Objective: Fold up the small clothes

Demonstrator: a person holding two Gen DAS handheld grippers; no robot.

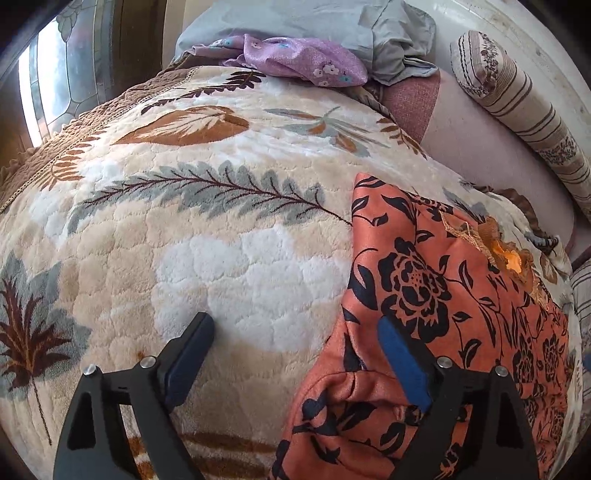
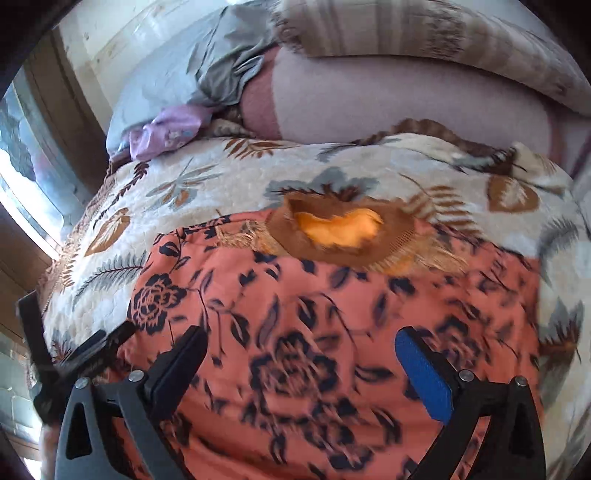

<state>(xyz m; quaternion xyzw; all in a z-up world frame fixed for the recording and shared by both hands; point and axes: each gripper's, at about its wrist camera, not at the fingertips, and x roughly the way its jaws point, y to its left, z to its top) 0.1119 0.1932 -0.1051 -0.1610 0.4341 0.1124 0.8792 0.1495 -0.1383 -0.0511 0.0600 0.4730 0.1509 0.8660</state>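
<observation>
While pointing down at the bed, looking over a big fluffy blanket (image 1: 221,240), cream with brown and grey leaves. Spread out under both sets of jaws and far past them.

Next, on top of the blanket, an orange top (image 1: 443,277) with black flowers. Lying mostly flat, with a bunched fold near the bottom of the left wrist view. In that view, sitting under the right-side finger and stretching up and away to the right of the jaws. In the right wrist view, filling the space under both fingers and well ahead of them, a bit blurry.

Far ahead of the jaws, past the blanket edge, a bare pink sheet (image 1: 480,147). Beyond that, a long stripy pillow (image 1: 517,103). To the left of the pillow, a crumpled grey cloth (image 1: 332,22), and just in front of it a small purple cloth (image 1: 295,59) with little flowers, touching the blanket's far edge.

Now the left gripper (image 1: 295,325): jaws wide apart, holding nothing. One finger over plain blanket, the other over the edge of the orange top, with that edge running between them.

Then the right gripper (image 2: 301,334): jaws also wide apart, nothing pinched, only orange cloth below the gap.

Smallest of all, a brown and gold neck trim (image 2: 343,229) with yellow inside, at the far edge of the orange top, straight ahead of the right gripper and well apart from it.
</observation>
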